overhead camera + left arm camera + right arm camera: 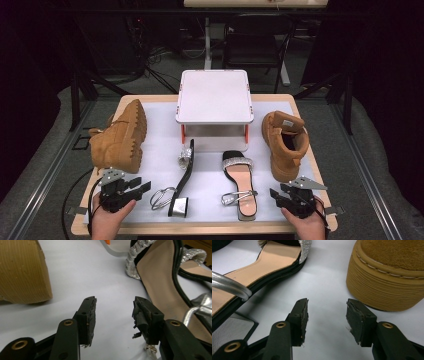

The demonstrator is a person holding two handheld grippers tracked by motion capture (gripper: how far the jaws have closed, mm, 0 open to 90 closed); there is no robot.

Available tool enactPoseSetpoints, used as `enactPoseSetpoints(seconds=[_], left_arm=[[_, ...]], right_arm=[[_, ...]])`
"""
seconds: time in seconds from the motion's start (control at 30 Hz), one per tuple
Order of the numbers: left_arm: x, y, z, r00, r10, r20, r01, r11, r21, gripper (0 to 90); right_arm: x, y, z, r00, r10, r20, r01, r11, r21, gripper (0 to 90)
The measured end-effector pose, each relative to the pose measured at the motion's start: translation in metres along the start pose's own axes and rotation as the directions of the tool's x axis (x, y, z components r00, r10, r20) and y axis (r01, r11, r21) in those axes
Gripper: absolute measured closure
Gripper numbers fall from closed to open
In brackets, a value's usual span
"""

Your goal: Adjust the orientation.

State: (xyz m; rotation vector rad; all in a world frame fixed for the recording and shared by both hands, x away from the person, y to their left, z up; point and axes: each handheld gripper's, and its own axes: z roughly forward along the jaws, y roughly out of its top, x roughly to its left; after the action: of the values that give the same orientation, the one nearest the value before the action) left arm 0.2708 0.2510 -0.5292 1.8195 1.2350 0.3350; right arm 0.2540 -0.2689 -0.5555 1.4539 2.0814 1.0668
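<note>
Two tan boots and two black sandals with silver straps lie on a white table (pixel 155 135). The left boot (pixel 120 137) lies on its side; the right boot (pixel 286 142) stands upright. One sandal (pixel 182 177) rests on its edge, the other sandal (pixel 240 182) lies flat. My left gripper (pixel 144 186) is at the front left, open and empty, between the boot's sole (pixel 22 272) and the tipped sandal (pixel 155 282). My right gripper (pixel 275 193) is at the front right, open and empty, between the flat sandal (pixel 269 262) and the upright boot (pixel 387 277).
A white raised stand (pixel 214 97) on short legs with orange fittings sits at the back centre of the table; one leg (pixel 110 246) shows in the left gripper view. Dark floor, chair and table legs lie beyond. Cables trail from both grippers off the front edge.
</note>
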Motion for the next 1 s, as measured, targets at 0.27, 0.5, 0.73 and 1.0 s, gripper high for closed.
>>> enactPoseSetpoints(seconds=[0.27,0.5,0.73,1.0], left_arm=[[-0.013,0.008,-0.002,0.9990,0.012,0.042,-0.012,0.9999,0.005,52.0],[-0.029,0.018,-0.003,0.9968,0.022,0.076,-0.022,0.9998,-0.001,51.0],[-0.048,0.028,0.000,0.9939,0.034,0.105,-0.036,0.9991,0.023,51.0],[-0.065,0.032,0.010,0.9873,0.077,0.139,-0.087,0.9941,0.064,55.8]], right_arm=[[-0.002,0.000,-0.001,1.0000,0.006,0.003,-0.006,1.000,-0.002,51.9],[-0.003,0.000,-0.001,0.9999,0.012,-0.005,-0.012,1.000,-0.003,52.1],[-0.003,-0.001,-0.001,0.9999,0.012,-0.006,-0.012,1.000,-0.004,52.0],[-0.005,-0.001,-0.002,0.9998,0.018,-0.006,-0.018,1.000,-0.004,52.0]])
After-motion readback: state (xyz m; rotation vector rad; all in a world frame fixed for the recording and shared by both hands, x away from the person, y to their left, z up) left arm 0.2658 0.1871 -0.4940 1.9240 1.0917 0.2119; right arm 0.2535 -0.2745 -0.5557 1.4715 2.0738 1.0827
